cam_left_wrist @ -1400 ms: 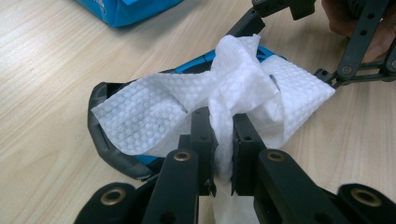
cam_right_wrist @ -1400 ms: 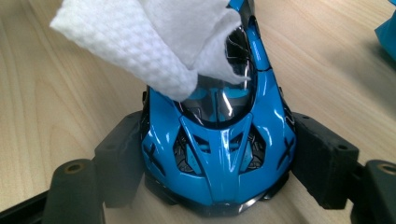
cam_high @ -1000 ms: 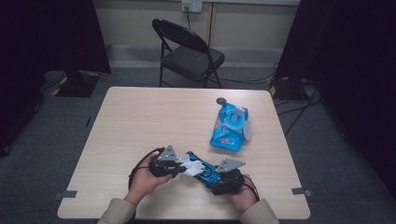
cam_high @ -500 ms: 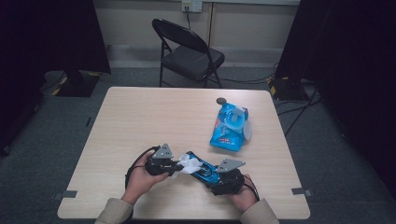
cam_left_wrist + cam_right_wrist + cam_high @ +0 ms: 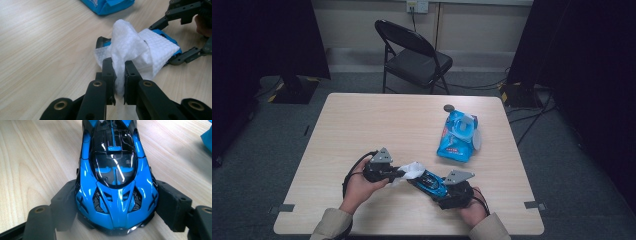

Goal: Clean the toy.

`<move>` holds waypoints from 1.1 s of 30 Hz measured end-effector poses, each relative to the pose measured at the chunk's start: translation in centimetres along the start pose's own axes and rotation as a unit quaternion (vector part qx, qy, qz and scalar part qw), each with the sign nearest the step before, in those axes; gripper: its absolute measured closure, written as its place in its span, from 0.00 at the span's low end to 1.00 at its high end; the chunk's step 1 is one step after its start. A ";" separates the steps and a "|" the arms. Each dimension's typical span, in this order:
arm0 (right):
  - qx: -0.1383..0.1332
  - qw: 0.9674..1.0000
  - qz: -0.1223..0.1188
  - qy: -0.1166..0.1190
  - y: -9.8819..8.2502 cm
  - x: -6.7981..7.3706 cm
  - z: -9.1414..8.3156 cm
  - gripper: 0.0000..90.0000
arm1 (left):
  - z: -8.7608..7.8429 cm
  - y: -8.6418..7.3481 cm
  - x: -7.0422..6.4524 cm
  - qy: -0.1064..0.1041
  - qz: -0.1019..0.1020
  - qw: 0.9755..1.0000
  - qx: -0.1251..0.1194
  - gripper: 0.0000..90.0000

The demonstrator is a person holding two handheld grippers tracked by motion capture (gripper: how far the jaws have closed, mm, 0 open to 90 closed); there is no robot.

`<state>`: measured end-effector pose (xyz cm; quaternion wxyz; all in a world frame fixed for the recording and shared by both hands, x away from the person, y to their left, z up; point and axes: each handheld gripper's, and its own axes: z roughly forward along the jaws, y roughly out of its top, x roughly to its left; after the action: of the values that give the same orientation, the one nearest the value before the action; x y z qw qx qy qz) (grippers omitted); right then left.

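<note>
Little has changed since before: the left hand-held gripper point(image 5: 119, 72) still pinches one white wipe point(image 5: 135, 47) against one blue toy car point(image 5: 116, 182), which the right hand-held gripper point(image 5: 117, 207) clamps, near one wipe pack point(image 5: 457, 137).

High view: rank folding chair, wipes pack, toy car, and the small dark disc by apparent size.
1. folding chair, though it stands farther from the camera
2. wipes pack
3. toy car, partly covered by the white wipe and the right tongs
4. small dark disc
</note>
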<state>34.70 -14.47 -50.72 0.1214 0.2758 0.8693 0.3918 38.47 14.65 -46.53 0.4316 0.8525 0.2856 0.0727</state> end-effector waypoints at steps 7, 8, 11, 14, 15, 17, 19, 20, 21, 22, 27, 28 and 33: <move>0.000 1.000 0.000 0.000 0.0 0.0 0.0 0.28 | -0.6 -0.4 1.3 0.019 -0.017 1.000 -0.007 0.92; 0.000 1.000 0.000 0.000 0.0 0.0 0.0 0.28 | -0.8 -0.4 1.3 0.020 -0.017 1.000 -0.008 0.92; 0.000 1.000 0.000 0.000 0.0 0.0 0.0 0.28 | -1.2 -0.1 1.0 0.020 -0.009 1.000 -0.013 0.92; 0.000 1.000 0.000 0.000 0.0 0.0 0.0 0.28 | -1.3 0.6 0.4 0.016 0.002 1.000 -0.019 0.92; 0.000 1.000 0.000 0.000 0.0 0.0 0.0 0.28 | -1.2 0.8 0.1 0.012 0.006 1.000 -0.020 0.92; 0.000 1.000 0.000 0.000 0.0 0.0 0.0 0.28 | -0.9 1.3 -0.6 0.004 0.016 1.000 -0.021 0.92; 0.000 1.000 0.000 0.000 0.0 0.0 0.0 0.28 | -0.4 1.6 -1.3 -0.005 0.025 0.999 -0.019 0.92; 0.000 1.000 0.000 0.000 0.0 0.0 0.0 0.28 | -0.2 1.7 -1.5 -0.008 0.028 0.999 -0.017 0.91; 0.000 1.000 0.000 0.000 0.0 0.0 0.0 0.28 | 0.4 1.9 -2.0 -0.015 0.032 0.999 -0.016 0.91; 0.000 1.000 0.000 0.000 0.0 0.0 0.0 0.28 | 0.6 2.0 -2.2 -0.017 0.034 0.999 -0.015 0.91; 0.000 1.000 0.001 0.000 0.0 0.0 0.0 0.28 | 2.2 2.4 -3.7 -0.032 0.046 0.998 -0.002 0.91; 0.000 1.000 0.000 0.000 0.0 0.0 0.0 0.28 | 2.6 2.5 -4.0 -0.036 0.048 0.998 -0.001 0.91; 0.000 1.000 0.000 0.000 0.0 0.0 0.0 0.28 | 4.0 2.6 -4.8 -0.044 0.051 0.998 0.005 0.84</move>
<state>34.69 -14.47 -50.72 0.1216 0.2760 0.8691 0.3919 37.01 8.05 -46.38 0.4348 0.8708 0.2228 0.0558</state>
